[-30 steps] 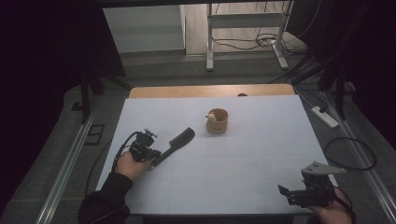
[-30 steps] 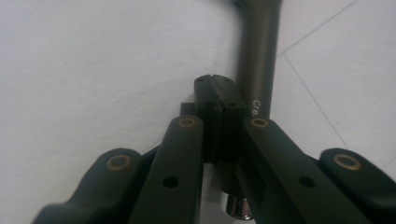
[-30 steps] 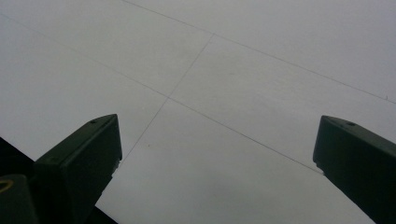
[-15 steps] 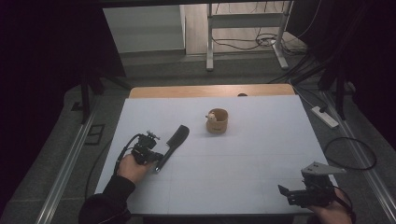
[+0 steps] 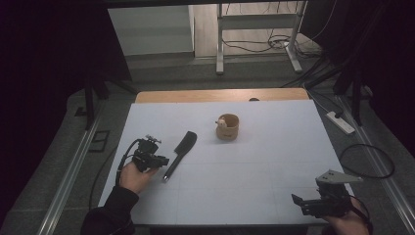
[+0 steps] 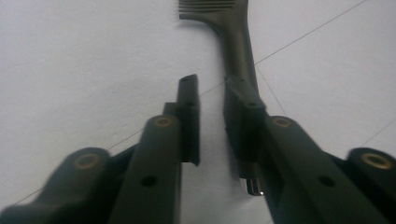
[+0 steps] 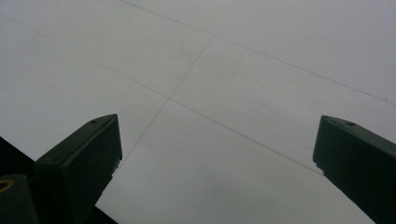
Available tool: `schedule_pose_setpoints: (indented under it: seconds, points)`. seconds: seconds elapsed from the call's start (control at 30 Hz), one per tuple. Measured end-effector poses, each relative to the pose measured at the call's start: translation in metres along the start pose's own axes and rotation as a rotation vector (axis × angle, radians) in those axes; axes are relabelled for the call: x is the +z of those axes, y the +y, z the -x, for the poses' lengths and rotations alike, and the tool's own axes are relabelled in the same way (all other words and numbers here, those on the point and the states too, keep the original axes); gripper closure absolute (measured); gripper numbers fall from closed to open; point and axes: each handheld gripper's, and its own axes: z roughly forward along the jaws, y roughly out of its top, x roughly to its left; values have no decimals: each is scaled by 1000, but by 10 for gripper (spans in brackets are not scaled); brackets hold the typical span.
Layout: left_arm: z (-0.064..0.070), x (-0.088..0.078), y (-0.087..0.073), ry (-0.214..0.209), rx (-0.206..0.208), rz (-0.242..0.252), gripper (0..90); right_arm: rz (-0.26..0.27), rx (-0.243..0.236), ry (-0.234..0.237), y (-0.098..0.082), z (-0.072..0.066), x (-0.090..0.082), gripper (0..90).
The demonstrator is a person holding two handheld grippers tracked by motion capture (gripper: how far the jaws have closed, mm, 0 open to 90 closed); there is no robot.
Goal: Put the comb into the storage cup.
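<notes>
High view is looking forward and down from above the near edge of the desk (image 5: 244, 196), far off, taking in the whole top. Left gripper view is riding low, close over the desk's left part, sharing the black comb (image 6: 236, 42) with the high view. Right gripper view is facing bare desk near the near right corner, very close.

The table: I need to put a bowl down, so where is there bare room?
The white table is bare between the wooden cup and the right gripper, and along its far right side. The near left is crowded: the black comb lies there, its handle at the left gripper.
</notes>
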Motion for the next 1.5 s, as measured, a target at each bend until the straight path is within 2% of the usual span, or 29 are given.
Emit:
schedule_pose_setpoints:
  seconds: [0.03,0.1,0.13,0.2,0.23,0.37,0.4,0.5,0.7,0.83,0.97,1.2,1.5]
  points:
    - [1,-3,-1,1,-6,14,655,1,-1,0,0,0,0,13]
    - [1,-4,-1,3,-9,21,632,2,-1,0,0,0,0,13]
    - [2,-7,-1,2,-13,32,562,2,0,0,0,0,0,13]
    - [3,-8,-1,1,-15,39,489,2,-1,0,0,0,0,13]
    - [3,-10,-1,3,-17,46,489,2,-1,0,0,0,0,13]
    - [6,-15,-2,-6,-21,78,304,3,-1,1,0,0,0,13]
    - [7,-16,-2,-16,-25,81,304,3,-1,1,0,0,0,13]
    - [10,-17,-3,-34,-20,79,198,2,-1,1,0,0,0,13]
    - [14,-18,-3,-31,-6,79,92,2,-1,1,0,0,0,13]
    - [17,-19,-3,-35,3,89,48,2,-2,1,0,0,0,13]
    - [22,-18,-2,-23,37,94,0,1,-2,2,0,0,0,13]
    - [28,-14,1,8,77,102,0,-2,-2,2,0,0,0,13]
    - [32,-10,5,17,98,103,0,-5,-3,2,0,0,1,12]
